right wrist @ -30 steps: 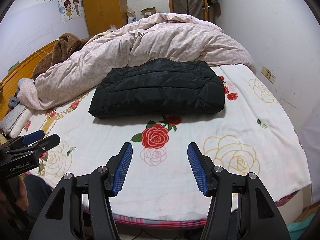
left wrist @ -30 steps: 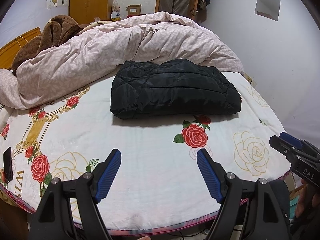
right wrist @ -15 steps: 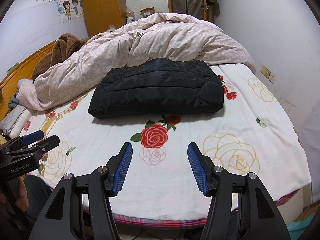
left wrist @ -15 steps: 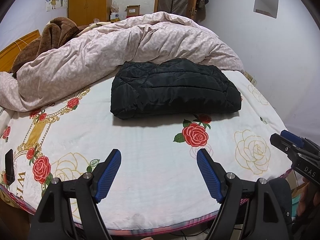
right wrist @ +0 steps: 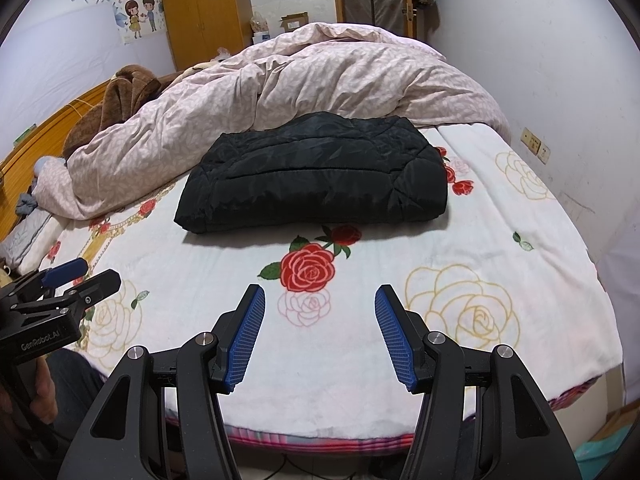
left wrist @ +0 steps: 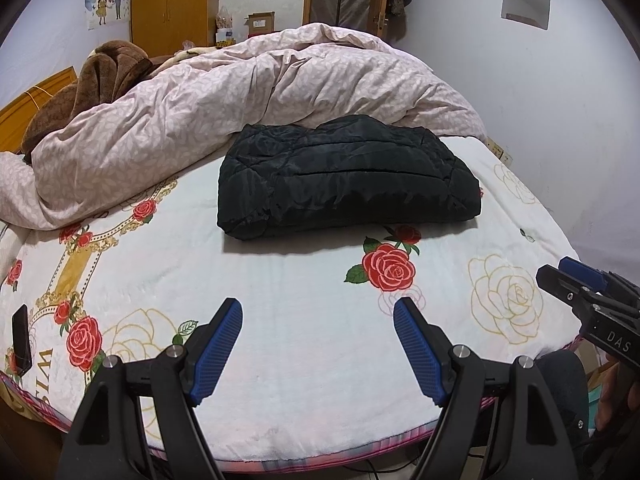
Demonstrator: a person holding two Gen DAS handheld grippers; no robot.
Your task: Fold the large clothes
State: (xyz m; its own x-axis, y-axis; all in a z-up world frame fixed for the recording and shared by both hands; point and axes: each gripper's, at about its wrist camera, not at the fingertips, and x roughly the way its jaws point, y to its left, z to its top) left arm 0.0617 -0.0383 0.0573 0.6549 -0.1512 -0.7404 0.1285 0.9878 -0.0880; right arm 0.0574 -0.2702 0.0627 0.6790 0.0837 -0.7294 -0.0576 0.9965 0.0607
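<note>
- The black quilted jacket point(left wrist: 348, 178) lay folded into a puffy, glossy rectangle with stitched seams, well ahead of both tongs on the rose-printed bed sheet point(left wrist: 304, 344).
- The left gripper point(left wrist: 318, 354) stood released, its blue pads spread over bare sheet with nothing between them.
- The right gripper point(right wrist: 320, 334) was likewise released and empty.
- Behind the jacket, a pink duvet point(left wrist: 224, 104) touched its far edge.
- Open sheet stretched between tongs and jacket; the bed's near edge ran just beneath the tongs.
</note>
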